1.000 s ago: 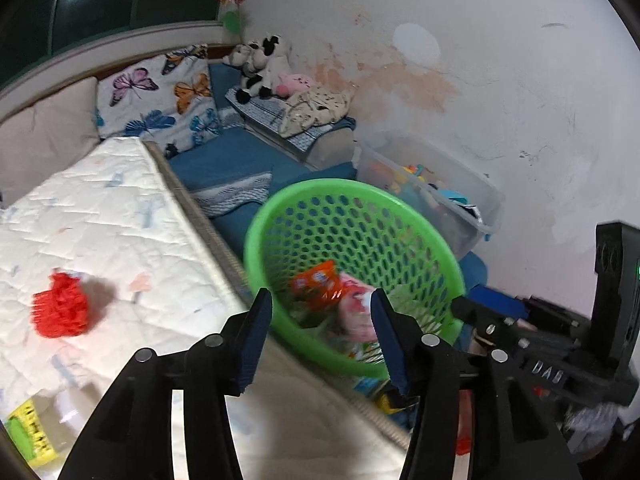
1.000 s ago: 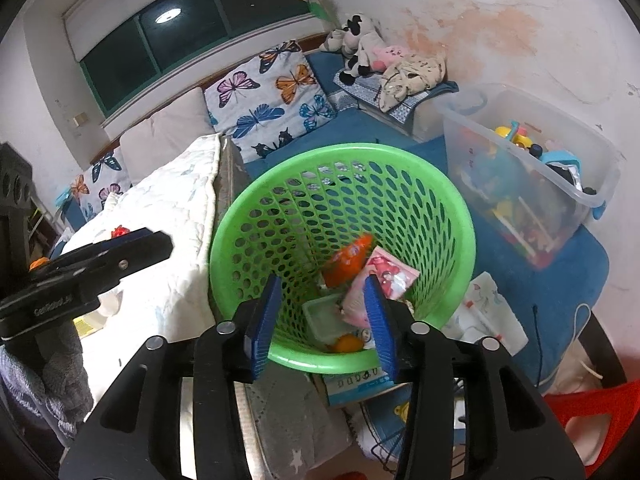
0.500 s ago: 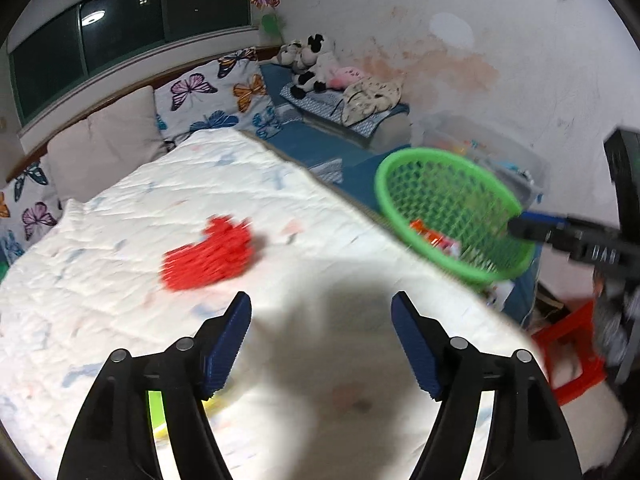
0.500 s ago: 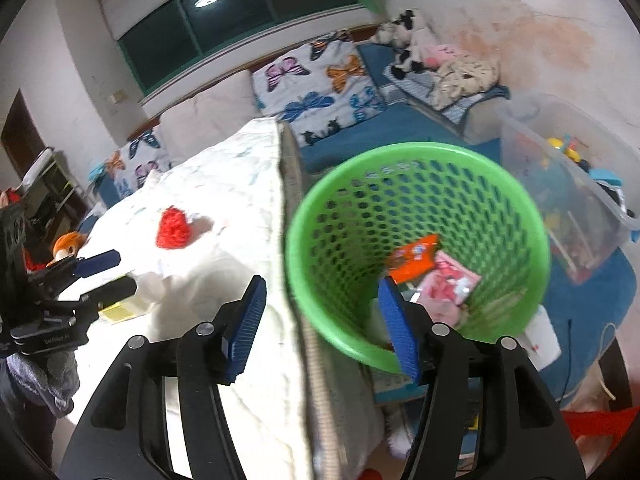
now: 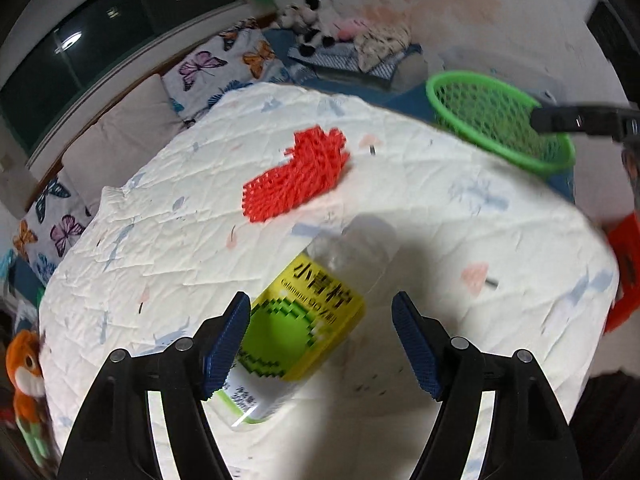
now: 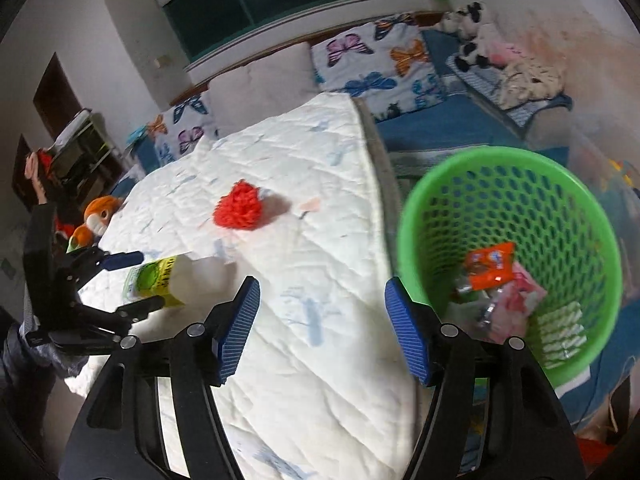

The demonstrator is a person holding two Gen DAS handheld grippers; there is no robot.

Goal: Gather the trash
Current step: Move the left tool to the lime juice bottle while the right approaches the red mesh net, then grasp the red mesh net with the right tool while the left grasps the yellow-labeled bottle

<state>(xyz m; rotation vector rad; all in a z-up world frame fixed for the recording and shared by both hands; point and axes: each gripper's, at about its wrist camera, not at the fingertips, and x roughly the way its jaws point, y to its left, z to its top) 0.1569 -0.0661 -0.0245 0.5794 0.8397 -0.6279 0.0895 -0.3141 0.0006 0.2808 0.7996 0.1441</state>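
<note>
While the bottle (image 5: 304,320) lies flat on the bed (image 5: 500,216), its long axis is seen running from the left tool (image 5: 320,340) up and away, cap end toward the red scrap (image 5: 298,174), so the wide, empty jaws are set across its labelled body. The right tool (image 6: 320,326), jaws opening and nothing between them, is held between bottle and basket (image 6: 412,216), farther from the bottle than the left tool.

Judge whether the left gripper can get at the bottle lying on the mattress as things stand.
Probably yes: the left gripper is open right over the bottle, which lies alone on the mattress, nothing between.
</note>
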